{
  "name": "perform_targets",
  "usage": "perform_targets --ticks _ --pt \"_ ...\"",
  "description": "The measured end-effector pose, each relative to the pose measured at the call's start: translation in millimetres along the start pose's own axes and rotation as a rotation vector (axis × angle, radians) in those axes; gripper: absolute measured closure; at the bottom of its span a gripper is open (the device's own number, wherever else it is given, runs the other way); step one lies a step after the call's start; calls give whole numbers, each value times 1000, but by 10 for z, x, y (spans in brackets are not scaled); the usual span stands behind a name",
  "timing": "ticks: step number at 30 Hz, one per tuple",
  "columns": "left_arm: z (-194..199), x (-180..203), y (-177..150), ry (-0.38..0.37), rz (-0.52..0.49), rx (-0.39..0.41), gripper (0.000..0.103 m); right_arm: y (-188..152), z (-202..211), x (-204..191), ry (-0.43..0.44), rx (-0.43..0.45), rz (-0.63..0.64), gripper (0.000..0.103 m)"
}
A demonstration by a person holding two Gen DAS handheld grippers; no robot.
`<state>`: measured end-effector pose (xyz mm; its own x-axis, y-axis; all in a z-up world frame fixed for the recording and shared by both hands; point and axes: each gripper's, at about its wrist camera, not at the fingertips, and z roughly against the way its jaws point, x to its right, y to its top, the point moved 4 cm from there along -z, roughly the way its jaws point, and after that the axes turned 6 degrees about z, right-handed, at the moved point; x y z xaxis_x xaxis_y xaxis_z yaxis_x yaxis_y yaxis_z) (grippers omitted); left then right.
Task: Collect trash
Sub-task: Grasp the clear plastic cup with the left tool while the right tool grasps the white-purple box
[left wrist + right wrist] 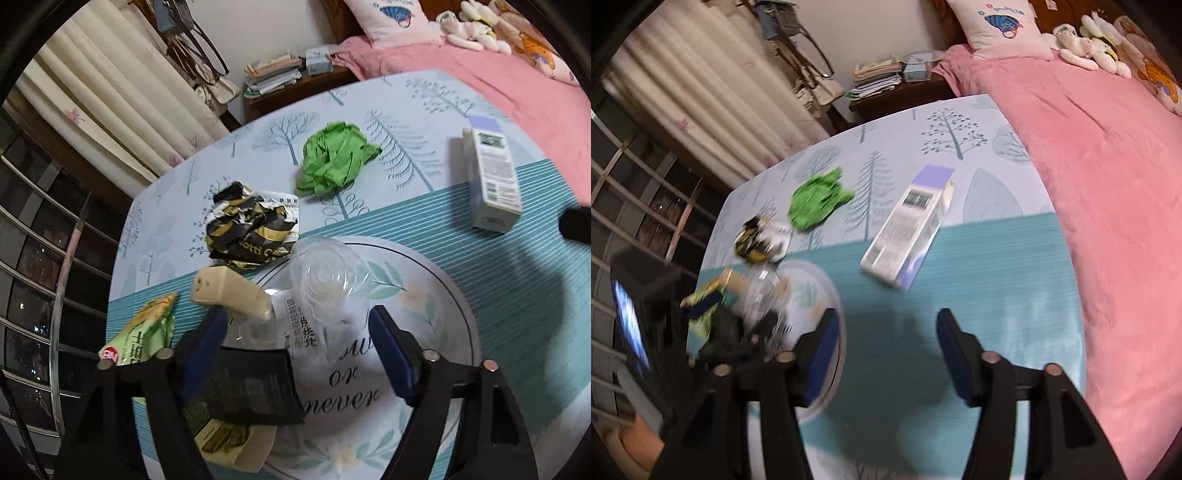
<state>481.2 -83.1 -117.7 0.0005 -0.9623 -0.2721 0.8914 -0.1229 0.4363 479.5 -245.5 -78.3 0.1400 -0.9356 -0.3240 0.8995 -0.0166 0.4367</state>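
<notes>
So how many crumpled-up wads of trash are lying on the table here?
2. A green crumpled wad lies toward the far side, and a black-and-gold crumpled wrapper sits nearer, just beyond the plate's rim. The pile by the left gripper may hide more.

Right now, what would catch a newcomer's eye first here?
The crumpled bright green paper wad at the far middle of the tree-print tablecloth, then the pink bedspread to the right. Nearer, a crushed clear plastic cup lies between the open left gripper fingers.

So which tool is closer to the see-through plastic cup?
Left. The left tool is open around the plastic cup, right over it. The right tool is open too, off to the cup's right above bare table.
</notes>
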Motion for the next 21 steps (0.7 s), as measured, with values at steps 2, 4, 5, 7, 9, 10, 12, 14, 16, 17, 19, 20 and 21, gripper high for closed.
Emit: perform_targets --ticks 2,4,5,7,9,10,12,14,16,17,19,20,21 --pt "-67 -1 9 -5 6 -19 37 135 -104 36 2 -1 -17 43" --pt "-113 -1 25 1 13 -29 40 256 -229 56 -12 -15 -27 43" --pt "-115 -9 40 5 13 -26 41 320 -314 61 -23 -25 -31 43" --pt "-117 -16 69 0 19 -26 44 387 -436 69 -45 -40 -39 43" --pt "-106 -5 117 -29 17 -25 64 439 -563 93 -62 -56 -47 43" --pt "-103 9 130 -75 21 -47 76 451 -622 112 -70 -66 -53 43" --pt "-93 -2 154 -101 35 -63 77 447 -715 147 -81 -92 -68 42" --pt "-68 -6 157 -147 65 -84 77 447 -690 143 -66 -61 -58 51" --pt "-42 -32 164 -187 89 -100 78 418 -678 134 -19 -56 -52 59" --pt "-28 -44 168 -210 102 -108 78 405 -663 136 -11 -52 -48 62" --pt "9 -69 182 -270 135 -135 78 361 -631 140 3 -54 -38 63" --pt "20 -81 192 -300 157 -148 78 341 -619 149 13 -55 -41 64" --pt "33 -104 201 -326 177 -160 78 317 -602 164 29 -56 -51 65"
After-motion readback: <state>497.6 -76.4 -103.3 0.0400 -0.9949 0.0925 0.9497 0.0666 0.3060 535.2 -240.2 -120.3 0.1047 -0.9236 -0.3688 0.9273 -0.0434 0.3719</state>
